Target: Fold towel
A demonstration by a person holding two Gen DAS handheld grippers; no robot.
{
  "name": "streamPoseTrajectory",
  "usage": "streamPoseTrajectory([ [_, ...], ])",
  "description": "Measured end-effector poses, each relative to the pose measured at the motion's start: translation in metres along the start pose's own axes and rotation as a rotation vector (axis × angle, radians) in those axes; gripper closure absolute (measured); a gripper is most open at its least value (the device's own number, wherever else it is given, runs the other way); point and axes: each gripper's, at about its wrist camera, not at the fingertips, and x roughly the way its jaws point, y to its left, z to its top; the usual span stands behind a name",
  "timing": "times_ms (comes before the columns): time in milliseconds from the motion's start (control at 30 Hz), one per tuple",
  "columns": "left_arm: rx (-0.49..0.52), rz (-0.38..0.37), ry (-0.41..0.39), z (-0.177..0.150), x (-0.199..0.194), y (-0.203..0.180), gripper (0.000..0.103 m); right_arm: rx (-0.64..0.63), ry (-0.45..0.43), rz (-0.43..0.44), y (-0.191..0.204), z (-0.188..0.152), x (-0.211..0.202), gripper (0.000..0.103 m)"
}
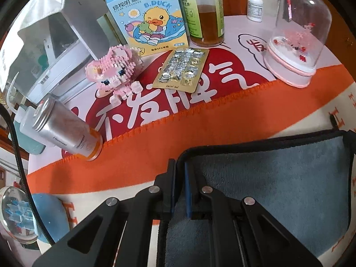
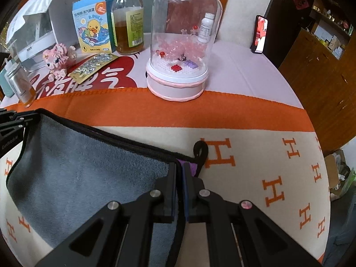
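- Our left gripper (image 1: 179, 166) was clenched on the left corner of the grey towel (image 1: 278, 178), at about 6 o'clock in its view.
- Our right gripper (image 2: 179, 166) was clenched on the other corner, beside the black hanging loop (image 2: 200, 149).
- The towel hung between both grippers, just above the cream blanket (image 2: 267, 155) with orange letters and an orange band.
- On the round table, at 12 o'clock, stood a clear dome (image 2: 182, 44), a bottle (image 2: 128, 26) and a duck box (image 2: 93, 31).
- At 2 o'clock we saw wooden cabinets (image 2: 316, 66).
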Motion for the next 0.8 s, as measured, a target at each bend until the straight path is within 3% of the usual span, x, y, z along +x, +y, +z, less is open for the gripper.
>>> streamPoseTrajectory([
  [300, -0.021, 0.001, 0.025, 0.002, 0.017, -0.002, 0.098, -0.012, 0.025, -0.005, 0.001, 0.001, 0.017, 0.098],
  [800, -0.051, 0.019, 0.002, 0.0, 0.016, -0.002, 0.097, -0.035, 0.023, -0.041, 0.011, -0.001, 0.024, 0.098],
])
